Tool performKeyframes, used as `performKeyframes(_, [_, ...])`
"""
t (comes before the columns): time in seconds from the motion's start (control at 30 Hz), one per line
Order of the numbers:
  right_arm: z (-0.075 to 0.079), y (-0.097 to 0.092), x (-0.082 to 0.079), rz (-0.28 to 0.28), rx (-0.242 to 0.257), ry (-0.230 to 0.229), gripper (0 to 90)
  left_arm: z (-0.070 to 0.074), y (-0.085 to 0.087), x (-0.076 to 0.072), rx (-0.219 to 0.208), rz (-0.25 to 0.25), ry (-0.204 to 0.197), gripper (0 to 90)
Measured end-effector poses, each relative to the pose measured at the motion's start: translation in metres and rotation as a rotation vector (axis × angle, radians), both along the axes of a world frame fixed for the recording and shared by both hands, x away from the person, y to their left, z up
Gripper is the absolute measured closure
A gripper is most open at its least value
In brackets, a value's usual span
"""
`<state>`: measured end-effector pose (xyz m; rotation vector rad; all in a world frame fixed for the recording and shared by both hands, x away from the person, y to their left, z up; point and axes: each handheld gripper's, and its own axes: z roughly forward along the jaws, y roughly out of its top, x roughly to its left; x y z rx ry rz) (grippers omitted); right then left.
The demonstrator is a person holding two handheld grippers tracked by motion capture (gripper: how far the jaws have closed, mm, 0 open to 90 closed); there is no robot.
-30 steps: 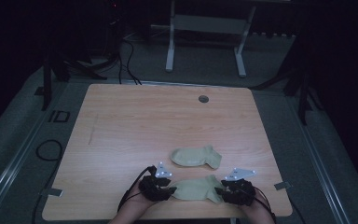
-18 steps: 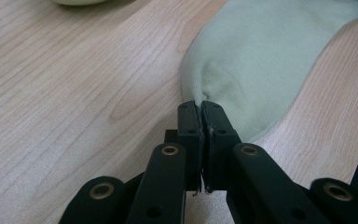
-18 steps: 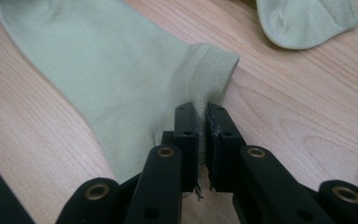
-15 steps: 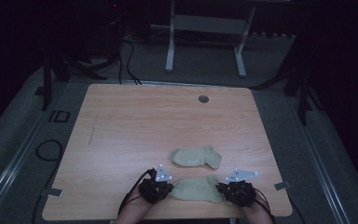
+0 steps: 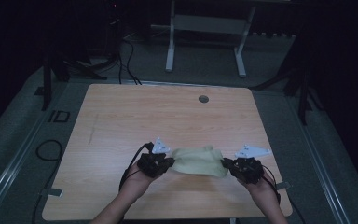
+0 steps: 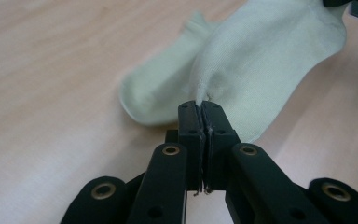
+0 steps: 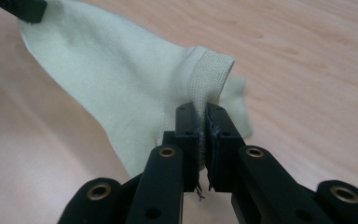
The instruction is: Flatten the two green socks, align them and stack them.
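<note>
Sock (image 5: 198,161), pinched at each end by the left gripper (image 5: 164,163) and right gripper (image 5: 230,166), has moved up over the second sock (image 6: 161,91) farther up the desk (image 5: 168,116), so they're pairing.

Dim overhead view, blurred close-up backgrounds

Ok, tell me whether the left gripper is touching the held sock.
Touching. The left gripper view shows the left gripper with jaws shut on the sock, fabric pinched between them.
</note>
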<state>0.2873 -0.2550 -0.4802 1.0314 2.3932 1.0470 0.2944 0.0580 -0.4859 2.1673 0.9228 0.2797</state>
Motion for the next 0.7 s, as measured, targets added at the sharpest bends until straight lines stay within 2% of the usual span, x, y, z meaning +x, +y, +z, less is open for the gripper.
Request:
performKeyframes(0.1, [0.002,0.001,0.017,-0.013,-0.004,0.012,84.7,0.003,-0.004,0.015,0.023,0.01,0.009,87.6])
performKeyframes(0.23, [-0.004,0.003,0.036,-0.027,-0.02,0.041,84.6,-0.004,-0.009,0.03,0.042,0.018,0.033,87.5])
performKeyframes(0.27, [-0.008,0.003,0.041,-0.03,-0.025,0.053,84.6,-0.007,-0.01,0.033,0.06,0.019,0.035,87.5])
performKeyframes(0.37, [-0.022,0.002,0.054,-0.045,-0.025,0.106,84.6,-0.02,-0.012,0.044,0.073,0.024,0.068,87.5])
performKeyframes(0.4, [-0.022,0.002,0.054,-0.045,-0.025,0.106,84.6,-0.02,-0.012,0.044,0.073,0.024,0.068,87.5])
performKeyframes(0.47, [-0.035,0.003,0.062,-0.057,-0.043,0.138,84.5,-0.029,-0.013,0.05,0.072,0.029,0.092,87.5])
performKeyframes(0.57, [-0.045,0.004,0.067,-0.066,-0.054,0.158,84.6,-0.038,-0.015,0.055,0.088,0.034,0.104,87.4])
performKeyframes(0.67, [-0.051,0.006,0.07,-0.069,-0.064,0.162,84.5,-0.044,-0.015,0.059,0.083,0.042,0.115,87.2])
performKeyframes(0.7, [-0.058,0.007,0.074,-0.074,-0.072,0.171,84.4,-0.049,-0.015,0.061,0.085,0.04,0.131,87.1])
